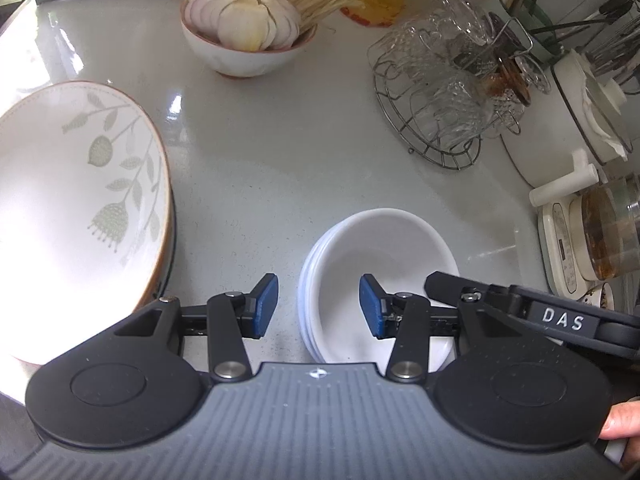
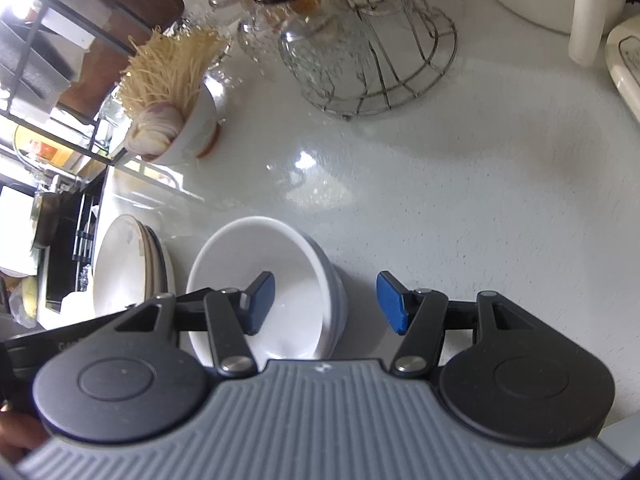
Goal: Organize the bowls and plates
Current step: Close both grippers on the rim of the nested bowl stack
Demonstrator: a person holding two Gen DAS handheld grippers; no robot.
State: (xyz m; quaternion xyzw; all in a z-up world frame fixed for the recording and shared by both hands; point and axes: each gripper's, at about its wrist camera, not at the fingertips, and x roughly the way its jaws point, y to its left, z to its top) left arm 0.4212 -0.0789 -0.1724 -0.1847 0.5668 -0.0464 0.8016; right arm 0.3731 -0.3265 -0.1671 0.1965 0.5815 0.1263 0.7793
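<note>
At lower centre of both views sits the stack of white bowls point(image 1: 380, 248) point(image 2: 256, 264), straddled by both grippers, left gripper point(image 1: 319, 305) and right gripper point(image 2: 326, 302), jaws apart and empty. Only the left view shows the leaf-patterned plate point(image 1: 72, 208) face-on, at left.

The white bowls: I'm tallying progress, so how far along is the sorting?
Done: white bowls nested in one stack, patterned plates stacked beside them. In hand: nothing; left gripper and right gripper straddle opposite rims, open. Left: the onion bowl stands apart.
</note>
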